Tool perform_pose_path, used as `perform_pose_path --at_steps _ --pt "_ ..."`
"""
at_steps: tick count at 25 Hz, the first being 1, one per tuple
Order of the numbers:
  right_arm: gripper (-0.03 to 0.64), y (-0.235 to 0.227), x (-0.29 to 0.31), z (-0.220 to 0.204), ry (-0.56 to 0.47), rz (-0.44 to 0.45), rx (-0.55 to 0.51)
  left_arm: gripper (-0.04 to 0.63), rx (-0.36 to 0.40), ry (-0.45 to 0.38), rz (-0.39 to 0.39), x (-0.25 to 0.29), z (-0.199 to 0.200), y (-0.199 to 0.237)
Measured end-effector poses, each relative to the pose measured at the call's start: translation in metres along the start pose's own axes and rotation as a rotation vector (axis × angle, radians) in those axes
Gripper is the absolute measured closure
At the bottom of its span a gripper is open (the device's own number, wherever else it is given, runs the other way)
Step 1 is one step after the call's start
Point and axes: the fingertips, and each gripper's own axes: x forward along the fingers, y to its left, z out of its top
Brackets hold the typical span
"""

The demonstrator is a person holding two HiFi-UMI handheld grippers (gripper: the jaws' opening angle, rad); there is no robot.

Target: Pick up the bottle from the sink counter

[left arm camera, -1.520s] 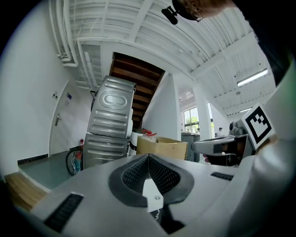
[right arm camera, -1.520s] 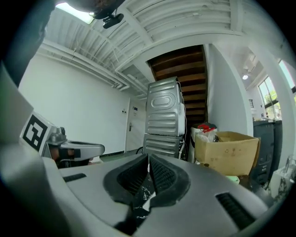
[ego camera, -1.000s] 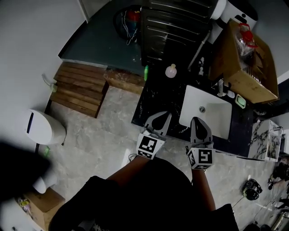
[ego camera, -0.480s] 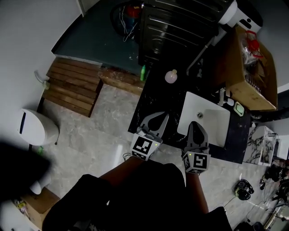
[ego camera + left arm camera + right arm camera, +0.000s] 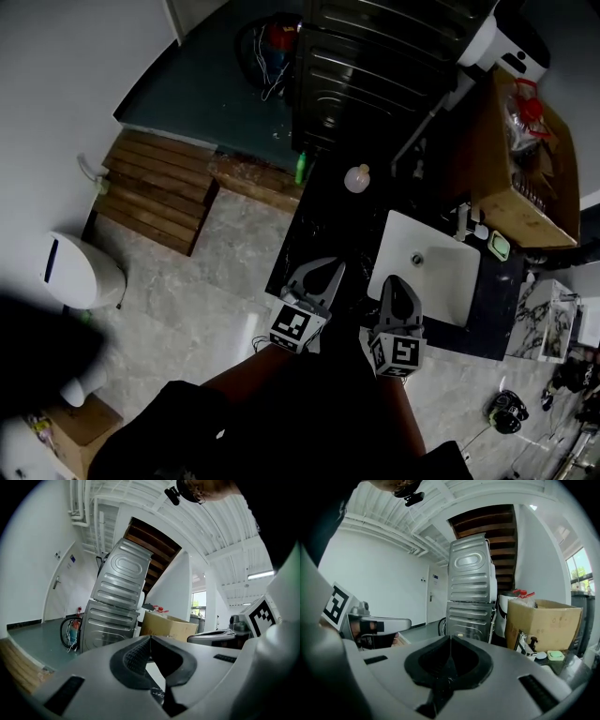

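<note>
Head view looks steeply down on a black marbled stone sink counter [image 5: 314, 225] with a white rectangular basin [image 5: 441, 281] let into its right part. The pale, round-bodied bottle with a short neck [image 5: 356, 178] stands upright on the far stretch of the counter, past the basin's far left corner and just in front of the stacked grey ribbed metal appliances [image 5: 375, 56]. A slim green bottle [image 5: 301, 169] sits at the counter's far left edge; I take the pale one to be the target, since it plainly rests on the stone.

The left gripper [image 5: 325, 270] hangs over the near part of the dark counter, left of the basin. The right gripper [image 5: 397, 285] is beside it, over the basin's near left rim. Both point toward the far side, and both are well apart from the bottle. Each gripper view shows its dark pads pressed together with nothing between them, so both tools are closed and empty. That suits a carrying pose on the way in, I'd judge, rather than a grasp.

The bottle has bare stone around it, away from the tap and the brown cardboard box [image 5: 525, 178] on the right. A straight reach from the near side looks unobstructed. Whichever gripper goes will have to spread its jaws first.
</note>
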Motion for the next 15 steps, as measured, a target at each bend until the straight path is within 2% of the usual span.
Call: perform_pose_path --at_steps 3,6,8,12,15 --pt "0.577 -0.004 0.013 0.004 -0.02 0.012 -0.001 0.578 0.013 -0.019 0.015 0.005 0.001 0.007" --pt "0.577 -0.015 0.029 0.009 -0.045 0.03 0.025 0.58 0.061 -0.044 0.083 0.013 0.006 0.022" --pt "0.577 -0.027 0.044 0.013 -0.056 0.035 0.046 0.578 0.061 -0.041 0.117 0.026 0.005 0.034" --pt "0.577 -0.051 0.069 0.012 -0.056 0.036 0.075 0.578 0.059 -0.005 0.126 0.065 0.004 0.051" --pt "0.577 -0.052 0.09 0.002 -0.043 0.057 0.099 0.578 0.079 0.008 0.132 0.09 0.006 0.067"
